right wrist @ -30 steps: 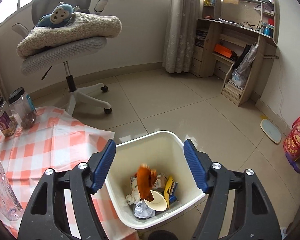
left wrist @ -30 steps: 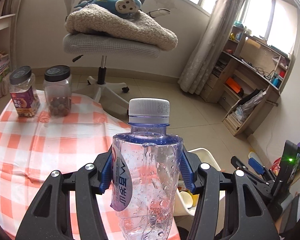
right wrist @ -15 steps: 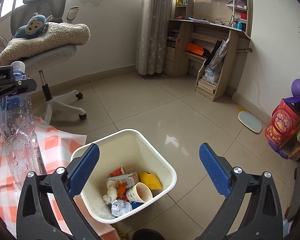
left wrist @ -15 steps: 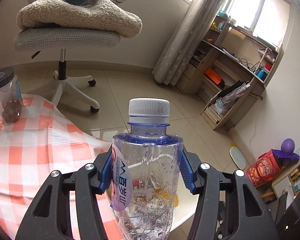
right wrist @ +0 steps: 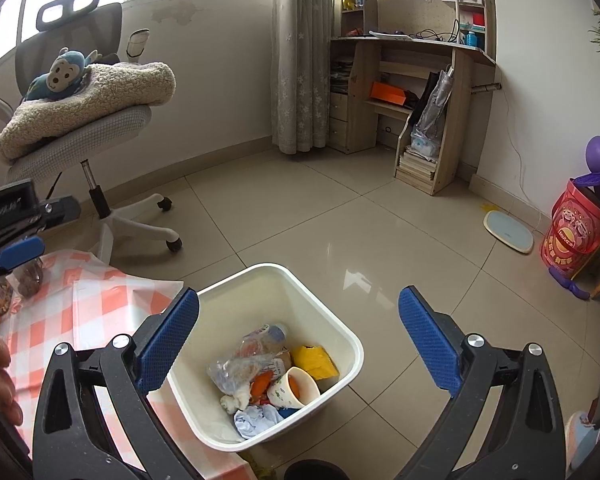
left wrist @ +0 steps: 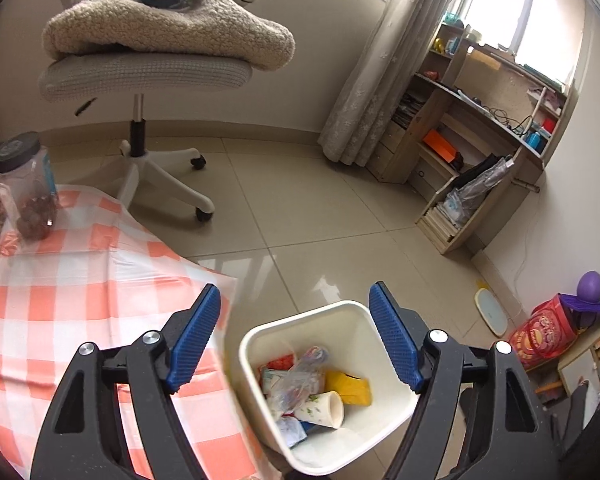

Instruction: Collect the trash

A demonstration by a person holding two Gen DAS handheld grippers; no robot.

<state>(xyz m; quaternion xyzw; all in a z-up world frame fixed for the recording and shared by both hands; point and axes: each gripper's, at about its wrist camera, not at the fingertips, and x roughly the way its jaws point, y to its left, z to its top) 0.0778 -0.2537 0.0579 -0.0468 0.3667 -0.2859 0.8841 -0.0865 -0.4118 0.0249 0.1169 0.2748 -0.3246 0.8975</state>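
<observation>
A white trash bin [left wrist: 364, 320] stands on the floor beside the table. It also shows in the right wrist view [right wrist: 340, 332]. The clear plastic bottle [left wrist: 296, 380] lies inside it on top of a paper cup [left wrist: 324, 410], a yellow wrapper [left wrist: 350, 388] and other trash. In the right wrist view the bottle [right wrist: 248, 364] rests across the pile. My left gripper [left wrist: 296, 336] is open and empty above the bin. My right gripper [right wrist: 300, 340] is open and empty over the bin too.
The table with an orange checked cloth [left wrist: 60, 288] is at the left, with two jars [left wrist: 28, 192] at its far edge. An office chair [left wrist: 148, 80] with a blanket and a plush monkey stands behind. Shelves [left wrist: 480, 160] and a red tin [left wrist: 544, 336] line the right wall.
My left gripper carried the bottle from over the table to above the bin, then opened; the bottle dropped into the bin. My right gripper opened wide and stays over the bin.
</observation>
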